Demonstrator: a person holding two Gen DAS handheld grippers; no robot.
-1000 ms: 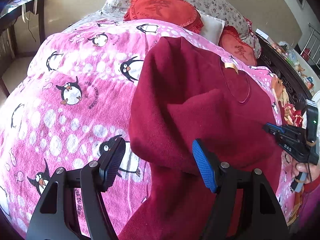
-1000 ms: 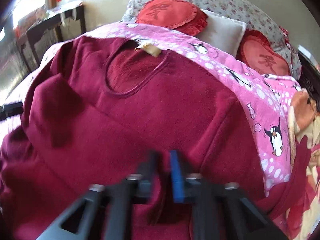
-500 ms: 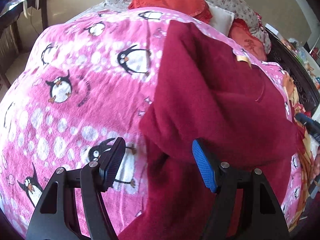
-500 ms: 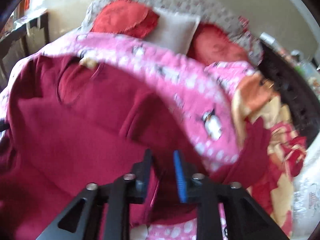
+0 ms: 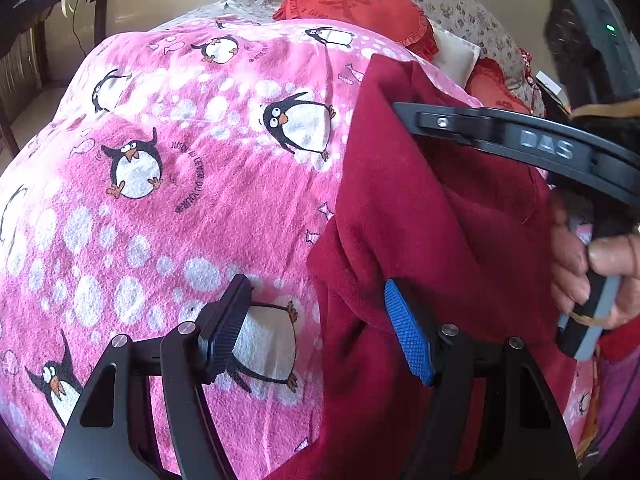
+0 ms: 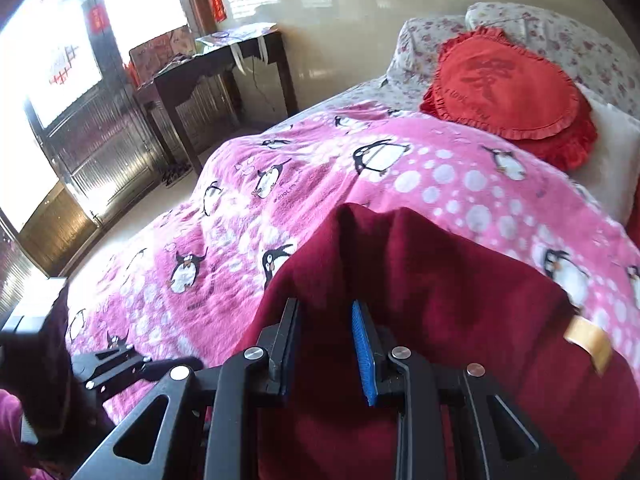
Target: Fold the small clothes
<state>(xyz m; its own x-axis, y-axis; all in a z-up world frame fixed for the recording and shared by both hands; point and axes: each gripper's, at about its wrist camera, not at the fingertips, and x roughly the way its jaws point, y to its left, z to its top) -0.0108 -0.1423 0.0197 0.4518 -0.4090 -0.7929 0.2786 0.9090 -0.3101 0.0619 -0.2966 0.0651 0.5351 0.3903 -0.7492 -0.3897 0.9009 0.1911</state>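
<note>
On my feed the dark red fleece top [image 5: 432, 216] lay folded over on the pink penguin blanket [image 5: 180, 184], its tan neck label [image 6: 586, 338] showing. My left gripper [image 5: 320, 332] was spread wide, one finger over blanket, the blue pad [image 5: 408, 340] against the fleece edge. My right gripper [image 6: 326, 350] (narrow gap) had fleece bunched between its jaws; I couldn't tell whether it was pinching.

One maroon garment [image 5: 432, 216], one penguin blanket [image 5: 192, 184], two red cushions [image 6: 508, 88], two claws [image 5: 316, 332]
</note>
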